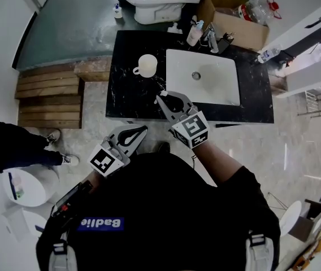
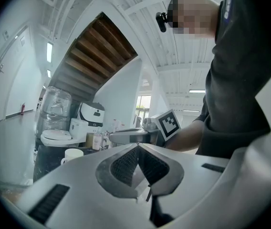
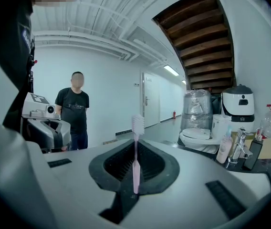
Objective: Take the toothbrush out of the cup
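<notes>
Cool, even white light fills all three views and leaves only soft, faint shadows. In the right gripper view a ceiling strip light (image 3: 171, 70) glows, and in the left gripper view a window (image 2: 142, 104) is burnt out to white. The head view is sharp in the middle, its white sink (image 1: 203, 78) bright against the black countertop (image 1: 128, 89). Both gripper views bulge heavily, with black corners; the toothbrush (image 3: 135, 168) looks slightly soft, the background clearer.
</notes>
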The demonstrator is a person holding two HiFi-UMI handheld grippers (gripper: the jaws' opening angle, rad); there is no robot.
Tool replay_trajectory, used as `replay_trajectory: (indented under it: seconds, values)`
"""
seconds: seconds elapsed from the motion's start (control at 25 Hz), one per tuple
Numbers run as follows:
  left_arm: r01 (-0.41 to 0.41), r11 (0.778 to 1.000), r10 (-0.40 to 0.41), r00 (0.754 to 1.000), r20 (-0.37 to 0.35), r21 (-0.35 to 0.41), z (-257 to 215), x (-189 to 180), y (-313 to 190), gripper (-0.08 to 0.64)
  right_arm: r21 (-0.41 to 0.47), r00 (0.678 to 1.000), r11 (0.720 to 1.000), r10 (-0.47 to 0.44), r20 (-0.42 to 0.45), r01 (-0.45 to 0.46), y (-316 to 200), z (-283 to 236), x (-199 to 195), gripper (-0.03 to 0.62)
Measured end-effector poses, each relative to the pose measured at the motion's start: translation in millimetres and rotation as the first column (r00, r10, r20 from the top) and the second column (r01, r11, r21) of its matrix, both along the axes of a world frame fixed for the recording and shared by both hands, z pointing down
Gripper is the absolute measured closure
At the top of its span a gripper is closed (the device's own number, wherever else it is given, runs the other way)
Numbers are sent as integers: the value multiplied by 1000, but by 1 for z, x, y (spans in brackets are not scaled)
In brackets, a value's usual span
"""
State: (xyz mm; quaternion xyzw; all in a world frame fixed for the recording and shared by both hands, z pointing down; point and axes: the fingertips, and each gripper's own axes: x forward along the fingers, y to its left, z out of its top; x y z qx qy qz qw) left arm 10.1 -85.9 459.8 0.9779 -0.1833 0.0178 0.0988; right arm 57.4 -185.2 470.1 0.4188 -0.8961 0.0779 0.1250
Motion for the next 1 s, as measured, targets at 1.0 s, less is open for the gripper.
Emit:
replay_trajectory:
  seconds: [1.0]
  values:
    - [-37,999,37,999,1,13,-10,9,7,551,11,999,1000,-23,43,22,68,-13,9,565]
